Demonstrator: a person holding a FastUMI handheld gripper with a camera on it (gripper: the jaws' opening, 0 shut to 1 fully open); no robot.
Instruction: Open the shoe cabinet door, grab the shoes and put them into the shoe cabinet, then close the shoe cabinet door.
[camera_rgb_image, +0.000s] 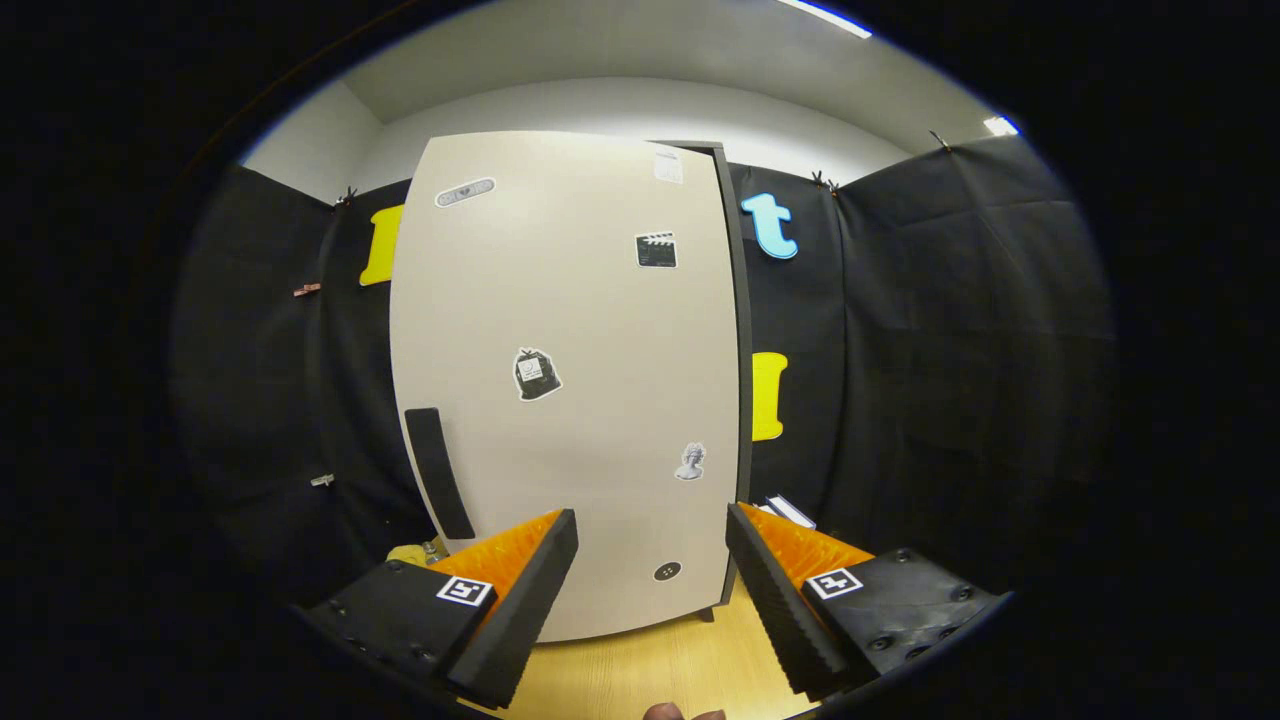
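The shoe cabinet (565, 380) stands upright just ahead of the fingers, its pale beige door shut and dotted with small stickers. A dark vertical handle strip (438, 472) sits low on the door's left side, beyond the left finger. My gripper (650, 535) is open, with nothing between its fingers, and faces the lower part of the door. A bit of something yellowish (415, 552) peeks out behind the left finger at the cabinet's foot; I cannot tell if it is a shoe.
The cabinet's dark side panel (742, 350) shows along its right edge. A white and dark object (788, 511) lies on the floor just past the right finger. Light wooden floor (650, 670) runs below the fingers. Black cloth walls close the booth on both sides.
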